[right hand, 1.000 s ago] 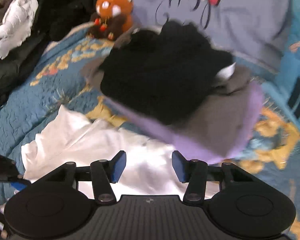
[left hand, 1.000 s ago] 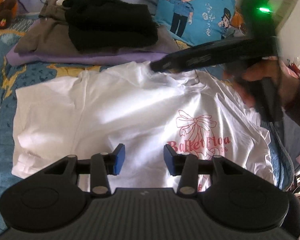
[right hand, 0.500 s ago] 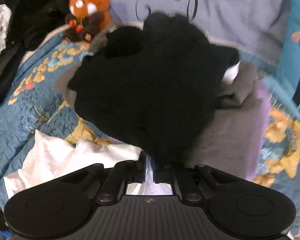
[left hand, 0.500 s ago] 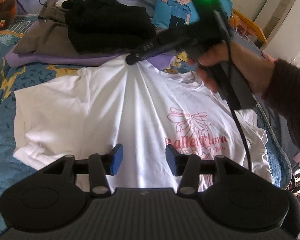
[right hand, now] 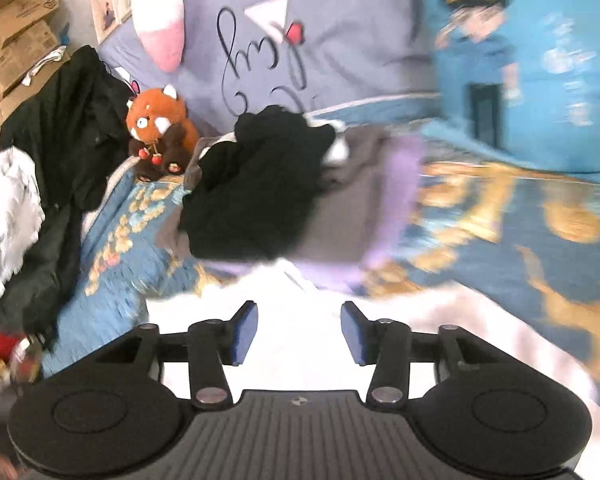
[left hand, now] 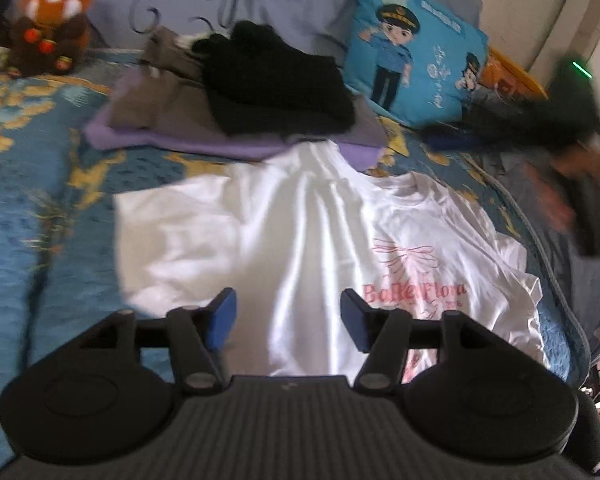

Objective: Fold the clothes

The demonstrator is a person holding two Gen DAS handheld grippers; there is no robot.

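Blue quilted bed (left hand: 40,216) — white T-shirt (left hand: 284,232), folded pile (left hand: 236,120).

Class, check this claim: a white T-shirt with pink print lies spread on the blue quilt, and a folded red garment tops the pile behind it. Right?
Not quite. The garment on top of the pile is black, not red, as the left wrist view shows. The white T-shirt with pink print does lie spread on the blue quilt.

White printed t-shirt (left hand: 300,232) lies spread, wrinkled, touching the folded stack (left hand: 236,96).
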